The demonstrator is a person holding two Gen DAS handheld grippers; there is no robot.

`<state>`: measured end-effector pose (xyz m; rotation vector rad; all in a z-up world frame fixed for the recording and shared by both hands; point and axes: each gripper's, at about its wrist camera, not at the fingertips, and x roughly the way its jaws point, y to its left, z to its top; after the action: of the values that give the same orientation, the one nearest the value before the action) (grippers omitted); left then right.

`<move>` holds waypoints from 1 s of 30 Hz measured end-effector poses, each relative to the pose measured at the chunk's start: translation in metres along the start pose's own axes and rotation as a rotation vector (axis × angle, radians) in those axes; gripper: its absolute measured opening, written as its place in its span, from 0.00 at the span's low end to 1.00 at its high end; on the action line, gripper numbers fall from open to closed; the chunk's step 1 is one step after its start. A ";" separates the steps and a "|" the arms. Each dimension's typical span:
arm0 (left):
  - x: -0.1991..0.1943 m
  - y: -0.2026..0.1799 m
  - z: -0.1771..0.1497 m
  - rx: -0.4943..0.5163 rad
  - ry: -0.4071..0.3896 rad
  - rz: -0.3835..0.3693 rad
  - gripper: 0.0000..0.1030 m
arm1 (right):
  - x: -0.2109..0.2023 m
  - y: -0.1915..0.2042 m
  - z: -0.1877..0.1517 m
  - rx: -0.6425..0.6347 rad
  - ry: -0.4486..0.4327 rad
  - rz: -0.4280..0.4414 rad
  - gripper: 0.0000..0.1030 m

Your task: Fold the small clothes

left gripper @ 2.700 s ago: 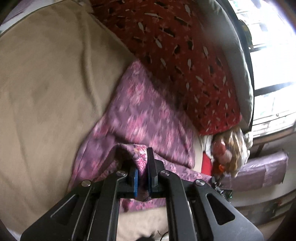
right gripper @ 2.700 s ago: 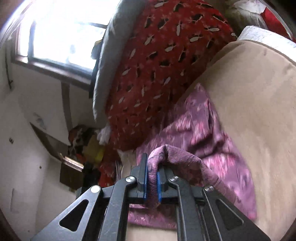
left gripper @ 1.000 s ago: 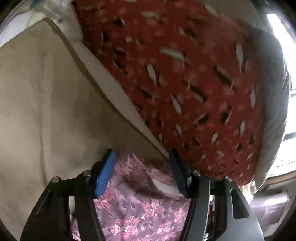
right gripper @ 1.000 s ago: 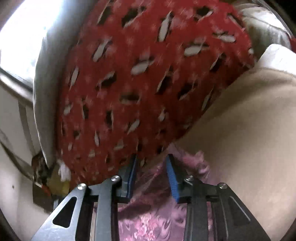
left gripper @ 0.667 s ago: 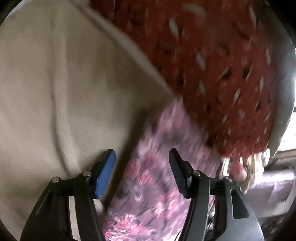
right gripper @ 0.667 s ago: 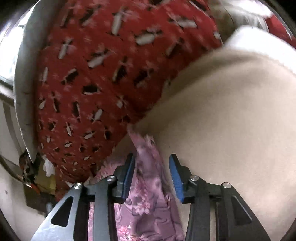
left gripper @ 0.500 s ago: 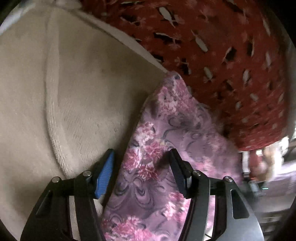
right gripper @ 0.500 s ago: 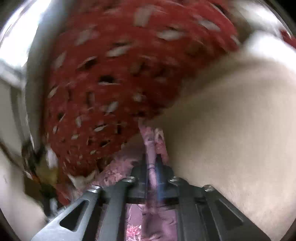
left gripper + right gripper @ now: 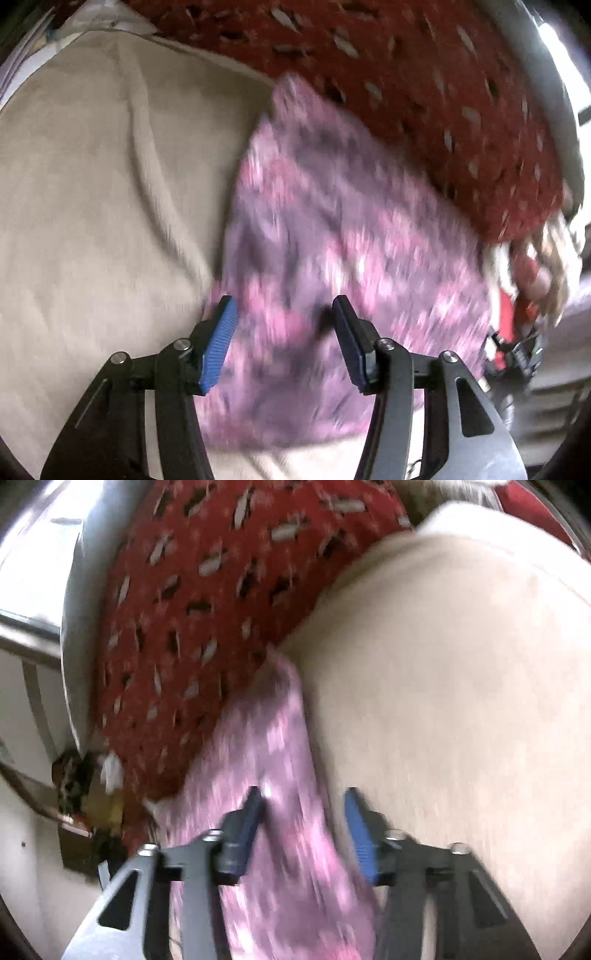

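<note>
A purple-pink floral garment (image 9: 332, 236) lies folded on a beige blanket (image 9: 92, 192), its far edge against a red patterned cushion (image 9: 424, 92). My left gripper (image 9: 284, 332) is open and empty, its blue pads apart just above the garment's near part. In the right wrist view the same garment (image 9: 273, 760) runs as a narrow strip between the cushion (image 9: 192, 609) and the blanket (image 9: 461, 701). My right gripper (image 9: 303, 823) is open and empty over the garment's edge. Both views are motion-blurred.
A grey pillow edge (image 9: 546, 74) and a bright window lie behind the cushion. A doll and red clutter (image 9: 532, 273) sit at the right past the bed. Dark furniture and clutter (image 9: 85, 786) stand at the left below the window.
The right gripper, shut on the garment's edge half a second ago, has opened and let go. Both grippers have pulled back, so more of the folded garment shows. The left stays open.
</note>
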<state>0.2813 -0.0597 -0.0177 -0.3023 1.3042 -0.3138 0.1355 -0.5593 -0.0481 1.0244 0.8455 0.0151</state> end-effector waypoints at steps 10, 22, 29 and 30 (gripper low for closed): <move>-0.006 0.011 -0.032 -0.034 0.020 0.075 0.51 | -0.017 0.002 -0.031 -0.060 -0.087 -0.143 0.17; 0.002 0.000 -0.045 0.039 -0.053 0.113 0.60 | -0.013 0.046 -0.102 -0.305 -0.099 -0.342 0.32; -0.002 0.007 -0.052 0.085 -0.079 0.039 0.72 | -0.002 0.071 -0.114 -0.318 -0.131 -0.505 0.48; -0.004 0.009 -0.054 0.095 -0.080 0.036 0.73 | 0.000 0.076 -0.118 -0.337 -0.116 -0.529 0.56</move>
<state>0.2280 -0.0520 -0.0304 -0.2087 1.2103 -0.3293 0.0892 -0.4300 -0.0197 0.4620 0.9480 -0.3370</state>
